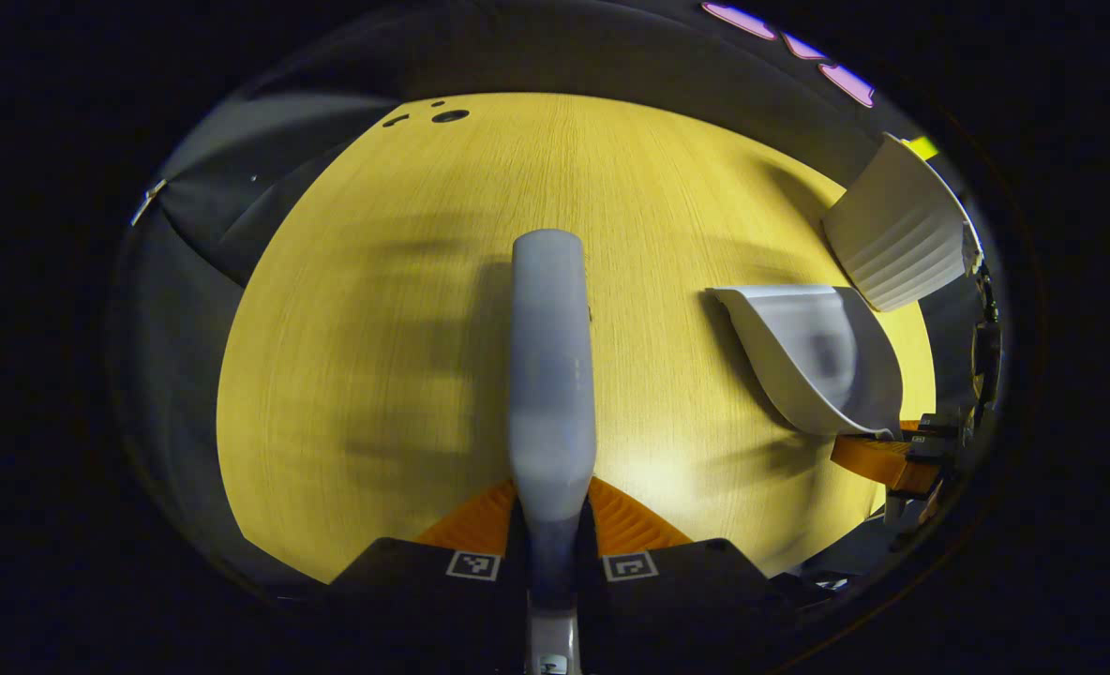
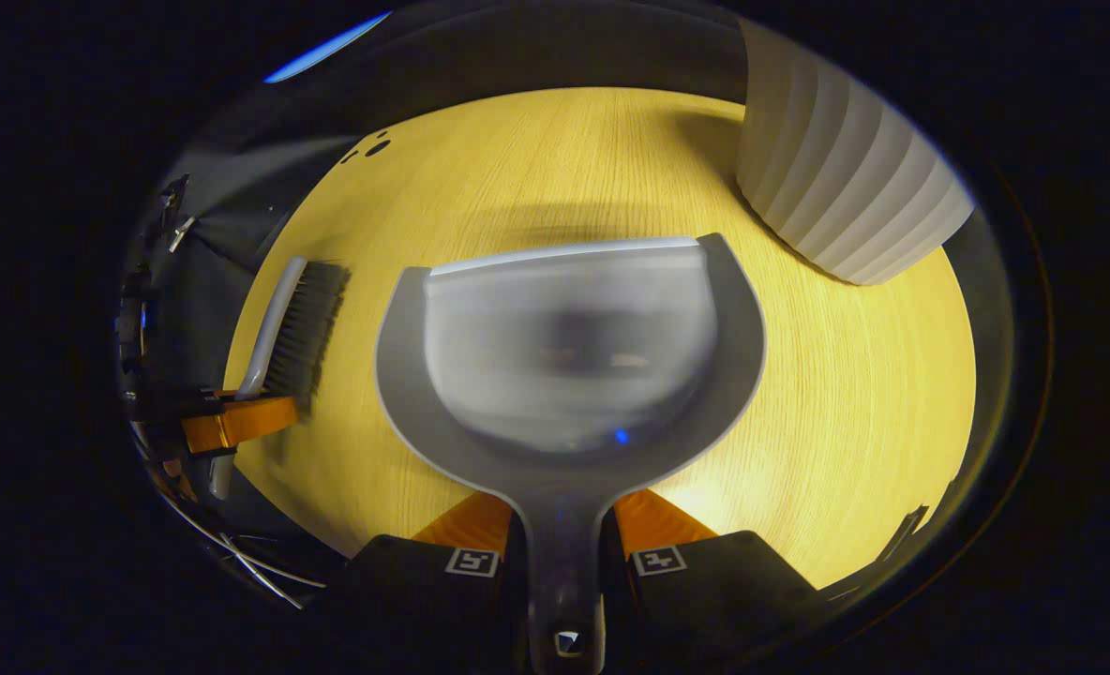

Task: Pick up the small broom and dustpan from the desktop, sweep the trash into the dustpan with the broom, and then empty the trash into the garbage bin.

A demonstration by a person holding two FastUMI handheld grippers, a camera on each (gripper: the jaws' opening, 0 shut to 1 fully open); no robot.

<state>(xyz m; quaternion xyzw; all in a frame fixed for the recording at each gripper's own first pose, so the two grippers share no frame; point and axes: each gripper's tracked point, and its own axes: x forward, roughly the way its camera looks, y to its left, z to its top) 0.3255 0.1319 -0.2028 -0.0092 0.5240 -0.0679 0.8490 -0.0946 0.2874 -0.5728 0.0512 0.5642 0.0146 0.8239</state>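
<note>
Pale grey broom handle sits clamped between the left gripper's fingers, its back running forward over the wooden desktop. Right gripper is closed on the dustpan handle; the pan spreads ahead of it, mouth toward the ribbed white garbage bin, which stands just beyond to the right. Dustpan contents blurred, cannot tell. Square coded markers on both grippers; no readable writing.

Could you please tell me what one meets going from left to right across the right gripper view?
left gripper holding the broom → dustpan, its handle in the right gripper → ribbed white garbage bin.
</note>
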